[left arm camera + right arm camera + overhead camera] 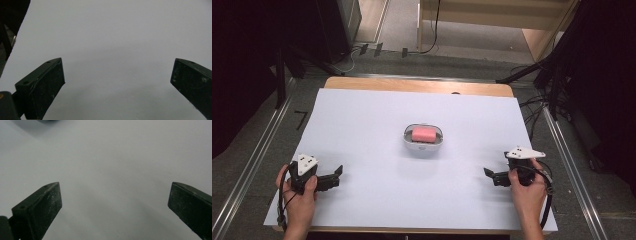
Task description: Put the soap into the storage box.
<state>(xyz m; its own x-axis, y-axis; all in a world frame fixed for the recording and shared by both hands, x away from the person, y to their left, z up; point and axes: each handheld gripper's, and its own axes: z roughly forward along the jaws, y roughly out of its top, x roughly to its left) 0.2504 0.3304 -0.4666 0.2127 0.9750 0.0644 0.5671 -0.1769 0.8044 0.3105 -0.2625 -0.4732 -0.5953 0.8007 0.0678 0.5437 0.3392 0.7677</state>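
Your left gripper [336, 176] and your right gripper [490, 176] both stand wide apart, holding nothing (each low near the table's front edge). The pink block [424, 133] lies in the white dish [408, 140] at the table's [362, 120] middle, well apart from both.

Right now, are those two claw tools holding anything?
No. The left gripper and right gripper both stand open over the white table, apart from the pink soap.
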